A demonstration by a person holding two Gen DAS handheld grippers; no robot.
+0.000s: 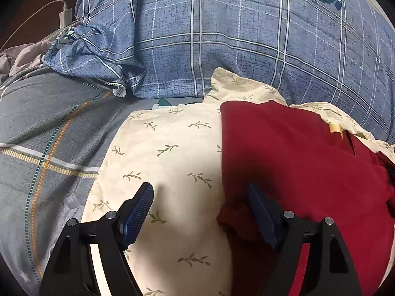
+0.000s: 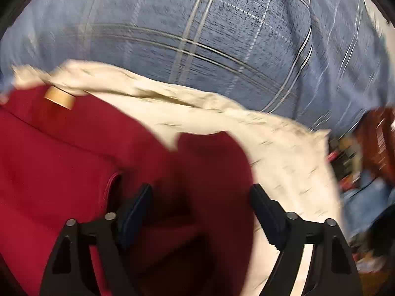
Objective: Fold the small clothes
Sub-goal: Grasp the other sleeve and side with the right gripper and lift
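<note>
A dark red garment (image 1: 296,162) lies on a cream leaf-print cloth (image 1: 167,153) on the bed, with a tan label (image 1: 334,128) near its far edge. My left gripper (image 1: 200,194) is open and empty, just above the garment's left edge, one finger over the cream cloth and one over the red fabric. In the blurred right wrist view the red garment (image 2: 74,153) fills the lower left, with its label (image 2: 60,97) at the far side. My right gripper (image 2: 200,197) is open, low over the garment's right part, holding nothing.
A blue plaid pillow (image 1: 234,37) lies behind the cloth and also shows in the right wrist view (image 2: 209,37). A grey plaid bedsheet (image 1: 44,128) spreads to the left. A white charger and cable (image 1: 64,16) lie far left. Cluttered items (image 2: 365,162) sit beyond the bed's right edge.
</note>
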